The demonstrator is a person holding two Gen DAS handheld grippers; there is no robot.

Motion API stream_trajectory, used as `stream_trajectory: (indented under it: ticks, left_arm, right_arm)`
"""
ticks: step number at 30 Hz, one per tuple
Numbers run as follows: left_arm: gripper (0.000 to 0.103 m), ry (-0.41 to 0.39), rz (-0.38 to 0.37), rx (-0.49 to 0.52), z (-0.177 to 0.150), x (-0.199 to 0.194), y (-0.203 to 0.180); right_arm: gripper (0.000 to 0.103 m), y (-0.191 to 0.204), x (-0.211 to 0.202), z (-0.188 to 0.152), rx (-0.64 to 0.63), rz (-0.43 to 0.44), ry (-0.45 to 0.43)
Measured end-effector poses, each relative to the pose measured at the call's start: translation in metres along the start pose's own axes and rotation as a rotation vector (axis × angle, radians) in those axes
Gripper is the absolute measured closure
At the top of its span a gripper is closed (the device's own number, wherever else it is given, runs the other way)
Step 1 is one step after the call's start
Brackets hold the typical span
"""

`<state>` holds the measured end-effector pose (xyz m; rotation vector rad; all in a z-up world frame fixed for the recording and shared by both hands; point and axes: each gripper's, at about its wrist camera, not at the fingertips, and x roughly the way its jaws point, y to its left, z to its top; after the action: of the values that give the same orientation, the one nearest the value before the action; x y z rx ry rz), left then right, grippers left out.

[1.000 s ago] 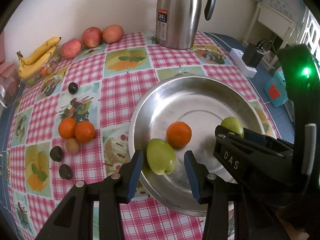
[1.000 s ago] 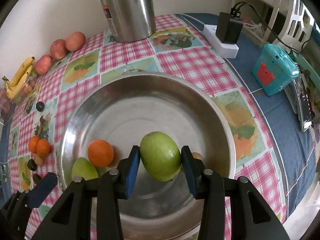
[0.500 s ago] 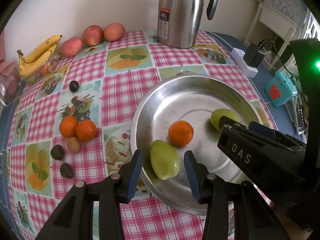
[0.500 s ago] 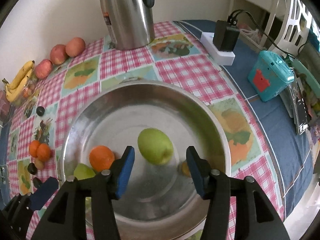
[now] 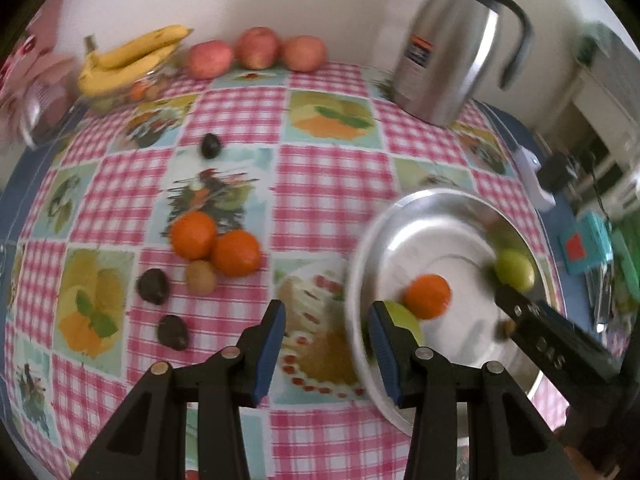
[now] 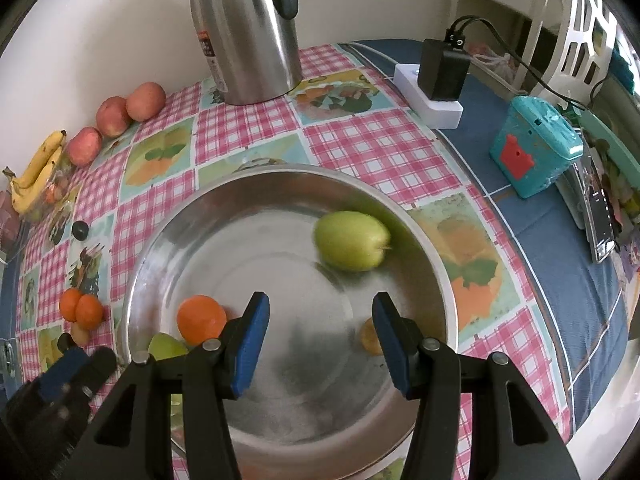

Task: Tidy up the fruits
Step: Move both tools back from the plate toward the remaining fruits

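My left gripper (image 5: 326, 344), spread and empty, hangs nearest the loose oranges (image 5: 214, 246), up-left on the table (image 5: 328, 168); my right gripper (image 6: 318, 338) gapes empty over the metal basin (image 6: 160, 248).

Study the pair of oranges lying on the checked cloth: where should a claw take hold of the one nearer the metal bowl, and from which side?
Grip the orange nearer the bowl across its round middle, coming down from above. Its twin and a small brown fruit touch it on the left and lower left in the left wrist view, so one finger probably belongs on the free bowl-facing side, the other opposite in the gap between those two neighbours.
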<state>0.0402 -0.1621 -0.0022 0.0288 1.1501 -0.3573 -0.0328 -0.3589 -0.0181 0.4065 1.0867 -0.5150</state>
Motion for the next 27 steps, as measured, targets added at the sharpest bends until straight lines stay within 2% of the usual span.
stream_trajectory:
  ticks: [15,19,24,27]
  left_arm:
    - [0.054,-0.063,0.075,-0.249,0.014,-0.018,0.089]
    - [0.052,-0.072,0.075,-0.279,0.013,-0.022,0.1]
    - [0.051,-0.071,0.073,-0.271,0.013,-0.023,0.099]
    - [0.046,-0.07,0.078,-0.265,0.014,-0.023,0.096]
  right_arm:
    - [0.048,0.034,-0.014,-0.003,-0.104,0.052,-0.023]
    - [0.048,0.047,-0.02,-0.003,-0.142,0.069,-0.037]
    - [0.048,0.052,-0.022,-0.004,-0.158,0.072,-0.042]
    - [0.048,0.052,-0.022,-0.004,-0.152,0.072,-0.037]
